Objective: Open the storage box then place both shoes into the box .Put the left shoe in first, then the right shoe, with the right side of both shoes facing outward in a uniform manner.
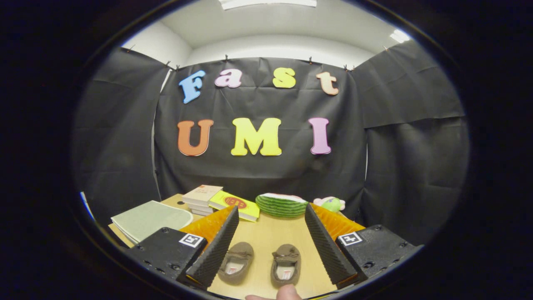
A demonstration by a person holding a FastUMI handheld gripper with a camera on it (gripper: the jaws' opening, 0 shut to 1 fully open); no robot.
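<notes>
Two small brown slippers lie side by side on the wooden table (266, 235), toes pointing away from me. One slipper (237, 261) lies close beside my left finger (216, 246); the other slipper (286, 263) lies nearer the right finger (327, 246). My gripper (271, 210) is open and hovers above them, with both slippers in the wide gap between the fingers and nothing held. A flat pale green storage box (152, 218) with its lid shut rests on the table beyond the left finger.
At the back of the table are a stack of books (202, 196), a yellow book (235, 205), a watermelon-slice plush (281, 205) and a small pink-and-green plush (331, 204). A person's fingertip (288, 293) shows just below the slippers.
</notes>
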